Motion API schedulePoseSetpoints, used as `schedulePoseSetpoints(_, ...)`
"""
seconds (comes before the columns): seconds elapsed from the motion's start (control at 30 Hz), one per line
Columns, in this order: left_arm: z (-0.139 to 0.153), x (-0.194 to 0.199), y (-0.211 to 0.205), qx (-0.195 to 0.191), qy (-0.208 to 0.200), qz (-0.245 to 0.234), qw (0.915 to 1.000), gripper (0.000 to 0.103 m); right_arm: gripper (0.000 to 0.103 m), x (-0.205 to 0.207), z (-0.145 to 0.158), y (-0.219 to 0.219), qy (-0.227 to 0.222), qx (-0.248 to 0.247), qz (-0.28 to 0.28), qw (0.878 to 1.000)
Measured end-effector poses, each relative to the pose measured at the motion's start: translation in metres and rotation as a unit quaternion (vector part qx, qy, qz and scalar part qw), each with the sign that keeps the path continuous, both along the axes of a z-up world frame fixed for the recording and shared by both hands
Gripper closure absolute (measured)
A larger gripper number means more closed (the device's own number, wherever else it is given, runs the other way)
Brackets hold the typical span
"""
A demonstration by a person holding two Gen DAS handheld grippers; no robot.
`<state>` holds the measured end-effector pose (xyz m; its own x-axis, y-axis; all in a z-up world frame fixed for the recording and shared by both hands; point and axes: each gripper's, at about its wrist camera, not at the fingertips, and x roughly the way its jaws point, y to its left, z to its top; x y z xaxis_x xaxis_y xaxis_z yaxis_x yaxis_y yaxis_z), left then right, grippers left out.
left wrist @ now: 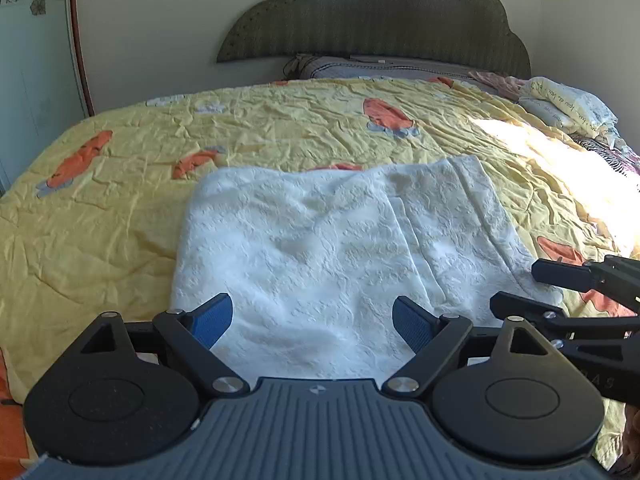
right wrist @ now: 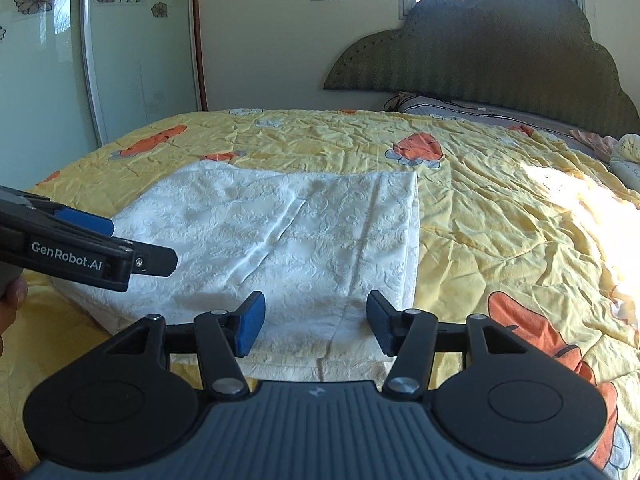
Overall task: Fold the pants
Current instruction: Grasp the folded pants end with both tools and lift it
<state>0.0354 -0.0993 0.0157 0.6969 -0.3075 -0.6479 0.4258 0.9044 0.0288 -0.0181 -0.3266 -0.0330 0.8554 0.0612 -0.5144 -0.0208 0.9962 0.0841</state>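
While white pants (left wrist: pixel 320 248) lie folded near the bed's (left wrist: pixel 120 208) front edge, my left gripper (left wrist: pixel 312 320) and right gripper (right wrist: pixel 316 322) hover spread, pinching nothing

my left gripper (left wrist: pixel 312 322) has a ribbed grey body with a small logo at its front edge; two round black discs flank it; black link arms carry silver rivets; the finger pads (left wrist: pixel 213 322) are textured blue; my right gripper (right wrist: pixel 316 322) is the same build, with one pad face blue and the other finger showing black; "genrobot.ai" is printed in white along a left finger; a bit of skin (right wrist: pixel 14 294) shows behind it
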Motion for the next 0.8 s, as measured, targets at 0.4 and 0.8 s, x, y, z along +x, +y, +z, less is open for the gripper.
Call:
schedulePoseSetpoints(0.4,0.004,0.086,0.095,-0.064,0.058,0.046,0.9952,0.013,0.035,0.056,-0.042,-0.115,0.07,0.268,0.046,0.96)
schedulePoseSetpoints(0.8,-0.052,0.143,0.111,-0.275,0.255,-0.064,0.9248,0.013,0.033,0.118,-0.059,-0.129,0.106,0.391,0.176,0.897)
